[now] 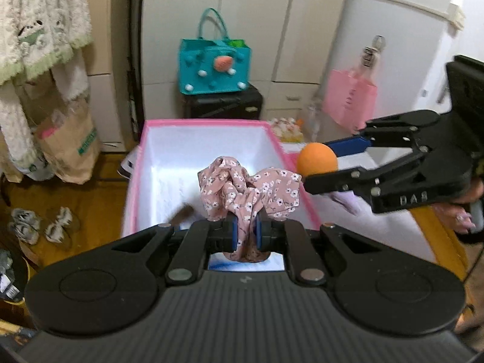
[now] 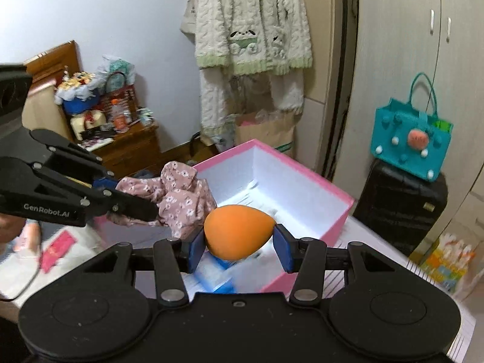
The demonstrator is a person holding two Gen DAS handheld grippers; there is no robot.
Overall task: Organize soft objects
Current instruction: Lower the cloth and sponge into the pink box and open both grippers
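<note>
My left gripper (image 1: 246, 233) is shut on a pink floral cloth (image 1: 251, 190), bunched and standing up out of the blue pads, above the near end of a pink box (image 1: 205, 123) with a white inside. An orange egg-shaped sponge (image 1: 317, 158) is pinched in my right gripper (image 1: 319, 163), which hangs just right of the box's right rim. In the right wrist view the sponge (image 2: 239, 231) sits crosswise between the blue pads of the right gripper (image 2: 239, 242) over the near corner of the box (image 2: 290, 181). Left of it, the left gripper (image 2: 136, 201) holds the cloth (image 2: 181, 199).
A teal bag (image 1: 214, 68) stands on a black suitcase (image 1: 224, 104) behind the box. A pink paper bag (image 1: 351, 96) hangs at right. Fluffy garments (image 2: 254, 30) hang over a brown paper bag (image 1: 72, 145). Shoes (image 1: 39, 224) lie on the floor. A cluttered wooden nightstand (image 2: 127, 148) is at left.
</note>
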